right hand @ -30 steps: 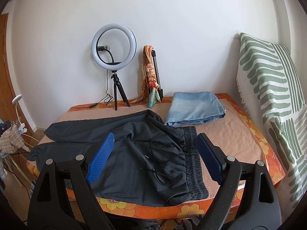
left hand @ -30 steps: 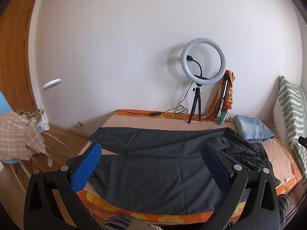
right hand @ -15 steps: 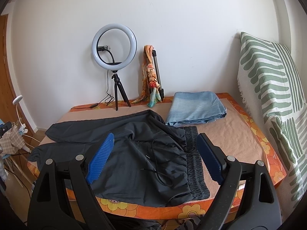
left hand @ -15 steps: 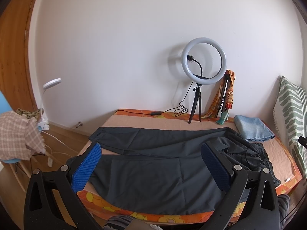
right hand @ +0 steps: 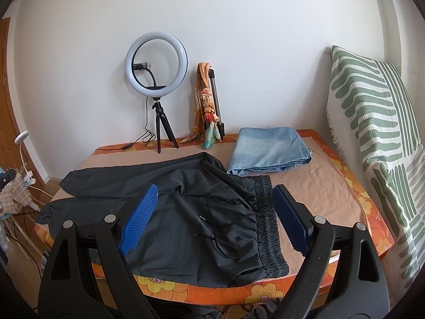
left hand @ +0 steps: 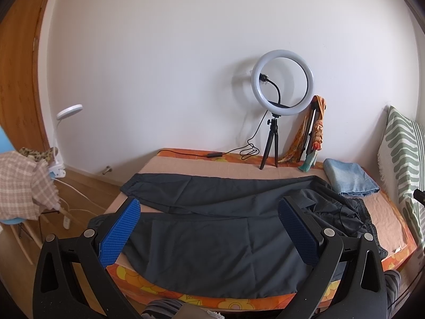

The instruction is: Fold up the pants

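Dark grey pants (left hand: pixel 212 242) lie spread on the bed, legs reaching left, one leg behind the other. Their elastic waistband (right hand: pixel 265 218) and drawstring sit at the right end, rumpled. My left gripper (left hand: pixel 209 212) hovers above the near leg, open, blue pads wide apart with nothing between them. My right gripper (right hand: pixel 215 199) hangs over the waist end (right hand: pixel 202 212), also open and empty. Neither gripper touches the fabric.
The bed (right hand: pixel 318 186) has an orange flowered cover. Folded light blue jeans (right hand: pixel 268 151) lie at the back right. A ring light on a tripod (right hand: pixel 156 79) and a scarf-wrapped pole (right hand: pixel 209 106) stand by the wall. A striped cushion (right hand: pixel 377 122) lines the right side. A chair with clothes (left hand: pixel 24 183) stands left.
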